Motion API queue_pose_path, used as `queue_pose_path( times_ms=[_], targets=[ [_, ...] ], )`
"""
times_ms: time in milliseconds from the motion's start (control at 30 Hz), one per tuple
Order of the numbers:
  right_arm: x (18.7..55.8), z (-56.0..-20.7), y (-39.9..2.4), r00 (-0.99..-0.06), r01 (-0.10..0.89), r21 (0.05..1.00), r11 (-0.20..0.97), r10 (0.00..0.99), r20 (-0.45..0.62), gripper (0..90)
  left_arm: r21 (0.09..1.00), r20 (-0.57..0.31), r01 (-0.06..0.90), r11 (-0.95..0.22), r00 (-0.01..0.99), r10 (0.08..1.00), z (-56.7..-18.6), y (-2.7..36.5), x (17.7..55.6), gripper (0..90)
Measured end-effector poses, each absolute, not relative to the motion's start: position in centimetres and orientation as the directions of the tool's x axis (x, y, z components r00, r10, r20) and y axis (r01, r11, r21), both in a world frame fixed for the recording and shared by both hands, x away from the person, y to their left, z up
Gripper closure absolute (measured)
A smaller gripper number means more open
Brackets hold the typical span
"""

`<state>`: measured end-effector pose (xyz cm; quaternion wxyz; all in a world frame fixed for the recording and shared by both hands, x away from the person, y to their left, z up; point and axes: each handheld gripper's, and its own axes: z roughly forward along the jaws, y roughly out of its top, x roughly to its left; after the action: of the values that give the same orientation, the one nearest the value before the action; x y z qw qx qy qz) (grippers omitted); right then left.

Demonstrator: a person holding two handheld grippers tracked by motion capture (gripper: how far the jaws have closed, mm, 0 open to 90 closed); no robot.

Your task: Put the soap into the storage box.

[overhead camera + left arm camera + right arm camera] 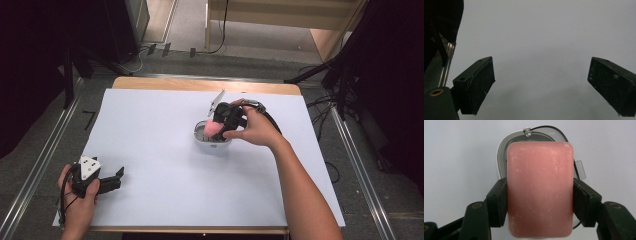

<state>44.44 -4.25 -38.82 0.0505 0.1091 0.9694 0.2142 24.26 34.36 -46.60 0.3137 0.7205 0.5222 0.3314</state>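
right gripper (540, 200) — jaws clamped on pink soap bar (540, 190) over white dish (212, 141) | left gripper (541, 85) — jaws apart, nothing between

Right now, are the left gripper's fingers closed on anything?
No: in the left gripper view the two black fingers stand wide apart with nothing but the bare white table cover between them.

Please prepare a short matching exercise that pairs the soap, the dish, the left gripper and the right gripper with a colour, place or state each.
Things:
1. soap bar
2. soap dish
3. left gripper
4. right gripper

Descriptions:
A. jaws apart, nothing between them
B. white, on the table under the soap
C. pink
D. jaws clamped on the soap

Pairs: 1-C, 2-B, 3-A, 4-D
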Motion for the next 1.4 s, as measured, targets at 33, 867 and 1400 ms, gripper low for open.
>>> queue_pose_path(
  times_ms=[33,867,1400],
  targets=[
    [44.5,-38.9,-4.2,-0.972,0.185,0.421,0.888,0.228,-0.055,38.2,0.798,0.149,0.545,-0.257,0.234,0.961,-46.6,34.4,24.3,7.7],
    [45.5,-39.9,-3.7,-0.974,0.182,0.413,0.892,0.221,-0.046,38.1,0.797,0.148,0.546,-0.258,0.237,0.960,-46.6,34.4,24.3,7.7],
    [45.3,-38.6,-5.1,-0.948,0.275,0.485,0.830,0.317,-0.005,33.4,0.797,0.150,0.546,-0.259,0.236,0.960,-46.6,34.4,24.3,7.7]
  ],
)
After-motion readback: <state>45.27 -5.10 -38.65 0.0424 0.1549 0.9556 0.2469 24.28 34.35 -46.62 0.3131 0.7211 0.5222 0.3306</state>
